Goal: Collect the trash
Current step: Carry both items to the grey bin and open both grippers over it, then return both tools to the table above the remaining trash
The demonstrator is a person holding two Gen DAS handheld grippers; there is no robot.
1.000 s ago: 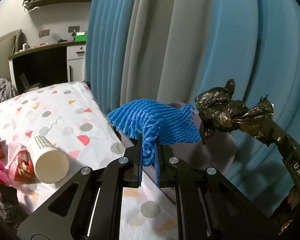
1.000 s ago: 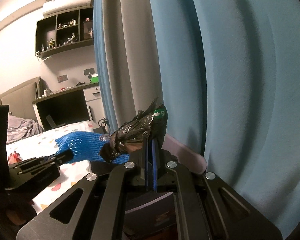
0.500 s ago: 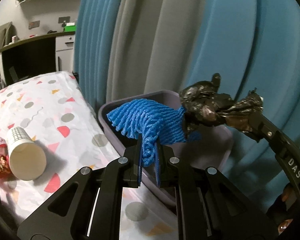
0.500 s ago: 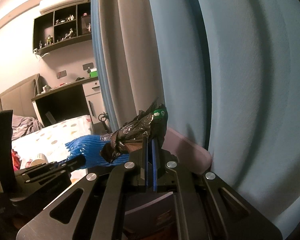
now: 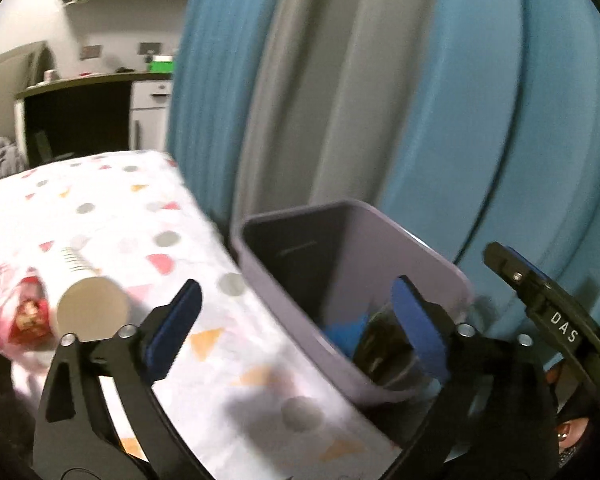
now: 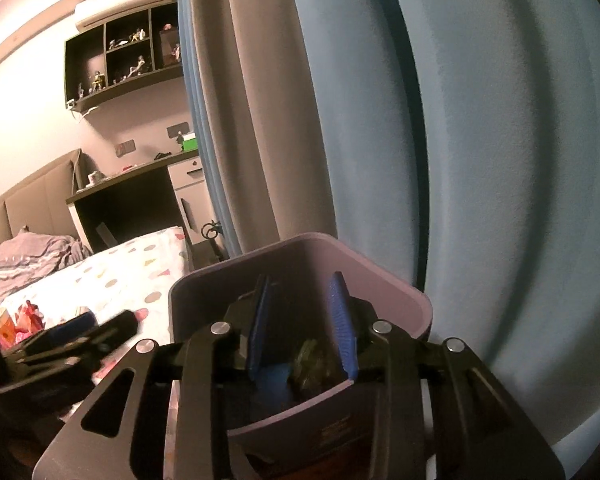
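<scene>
A lilac waste bin [image 5: 420, 256] stands between the bed and the curtain; it also shows in the right wrist view [image 6: 384, 276]. Inside it lie the blue foam net [image 5: 342, 332] and the crumpled black plastic bag [image 5: 384, 350]; both also show in the right wrist view, the net [image 6: 274, 378] and the bag [image 6: 314, 360]. My left gripper [image 5: 296, 320] is open and empty over the bin's near rim. My right gripper [image 6: 302, 314] is open and empty above the bin's mouth; it also shows at the right edge of the left wrist view [image 5: 540, 292].
A white paper cup [image 5: 90, 304] lies on its side on the patterned bedsheet [image 5: 112, 208], beside red and pink wrappers [image 5: 24, 312]. Blue and grey curtains [image 5: 440, 100] hang close behind the bin. A desk [image 6: 132, 196] stands far back.
Both grippers have opened. The blue foam net and the black bag have left the jaws and now lie inside the bin. The left view has tilted down towards the bin.
</scene>
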